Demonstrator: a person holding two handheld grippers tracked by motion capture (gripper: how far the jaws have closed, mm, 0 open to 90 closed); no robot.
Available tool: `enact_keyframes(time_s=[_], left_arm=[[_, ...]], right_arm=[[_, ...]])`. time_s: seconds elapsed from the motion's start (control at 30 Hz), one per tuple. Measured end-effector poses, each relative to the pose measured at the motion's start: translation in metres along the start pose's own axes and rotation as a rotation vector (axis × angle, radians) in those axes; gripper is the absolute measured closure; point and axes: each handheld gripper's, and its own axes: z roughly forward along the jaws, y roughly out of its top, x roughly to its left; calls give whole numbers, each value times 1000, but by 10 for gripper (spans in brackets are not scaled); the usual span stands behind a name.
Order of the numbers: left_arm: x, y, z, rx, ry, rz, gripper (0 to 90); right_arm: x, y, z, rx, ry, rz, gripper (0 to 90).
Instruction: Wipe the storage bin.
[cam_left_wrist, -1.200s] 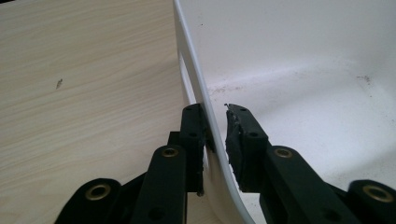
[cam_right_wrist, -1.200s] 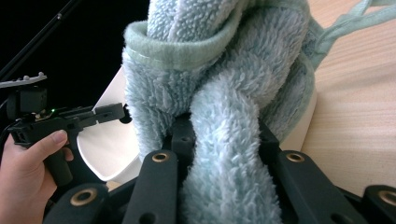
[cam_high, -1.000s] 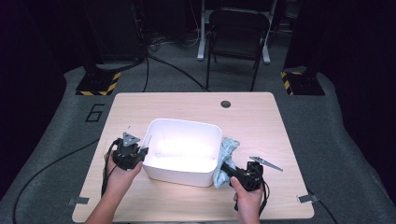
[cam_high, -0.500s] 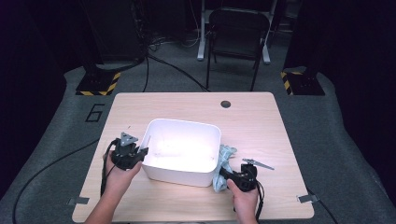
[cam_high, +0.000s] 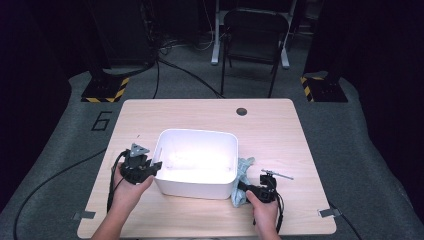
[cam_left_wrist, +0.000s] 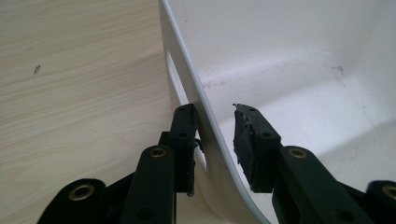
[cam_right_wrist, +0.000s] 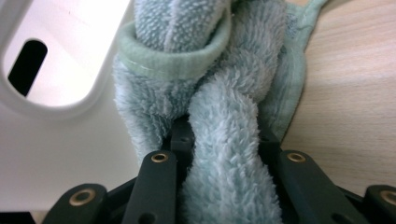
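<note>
Two hand-held grippers work: my left hand-held gripper (cam_left_wrist: 215, 122) straddles the white rectangular plastic tub's (cam_high: 196, 148) wall, jaws parted; my right hand-held gripper (cam_right_wrist: 224, 140) pinches a pale-green fluffy towel (cam_right_wrist: 219, 88) beside the tub on the wooden worktop (cam_high: 280, 130).

A white rectangular plastic tub (cam_high: 196, 162) sits on the pale wooden bench (cam_high: 280, 130). The left claw (cam_high: 151, 167) (held in the person's left hand (cam_high: 127, 187)) is at the tub's left wall. At the tub's right wall, the right claw (cam_high: 246, 189) meets a crumpled pale blue-green terry cloth (cam_high: 243, 172). A black chair (cam_high: 255, 35) stands on the grey floor beyond the bench.
</note>
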Motion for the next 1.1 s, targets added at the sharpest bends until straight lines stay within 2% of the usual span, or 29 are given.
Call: enact_keyframes(time_s=[0.13, 0.17, 0.27, 0.33, 0.47, 0.53, 0.57, 0.67, 0.73, 0.77, 0.83, 0.87, 0.93, 1.0, 1.03, 1.07, 1.1], left_arm=[[0, 0, -3, 26, -12, 3, 647], [2, 1, -4, 44, -26, 16, 638], [8, 2, -5, 48, -62, 0, 618], [12, 2, -5, 19, -86, -30, 614], [15, 5, -7, -30, -102, -2, 567], [17, 6, -5, -66, -97, 9, 555], [19, 7, -5, -70, -101, 22, 549], [23, 10, -2, -95, -96, 27, 548], [25, 12, 0, -117, -92, 23, 544], [28, 14, 1, -116, -101, 24, 544], [31, 17, 3, -119, -110, 23, 544], [32, 18, 5, -135, -109, 18, 544], [35, 21, 7, -128, -125, 23, 544], [38, 23, 12, -148, -137, 19, 552], [39, 25, 14, -145, -151, 19, 564], [40, 26, 17, -153, -152, 14, 572], [41, 26, 20, -166, -146, 13, 578]], right_arm=[[-3, 2, 0, 4, 5, 11, 695], [-4, 2, 1, -1, 7, 6, 695], [-3, 3, 2, 0, 10, 23, 690], [-4, 3, 2, -3, 15, 17, 685], [-3, 2, 2, 1, 20, 21, 677], [-2, 2, 0, 2, 22, 28, 675], [-3, 1, -1, 3, 25, 13, 675], [-1, -1, -5, -1, 46, 41, 673], [-1, -3, -9, 5, 49, 39, 673], [-3, -4, -10, -4, 67, 30, 673], [-3, -5, -16, -21, 103, 42, 674], [-2, -5, -21, -22, 106, 50, 674], [1, -5, -29, -42, 125, 70, 675], [4, -6, -36, -69, 146, 75, 675], [8, -7, -40, -66, 156, 90, 675], [9, -7, -41, -98, 166, 52, 674], [13, -8, -44, -94, 173, 53, 674]])
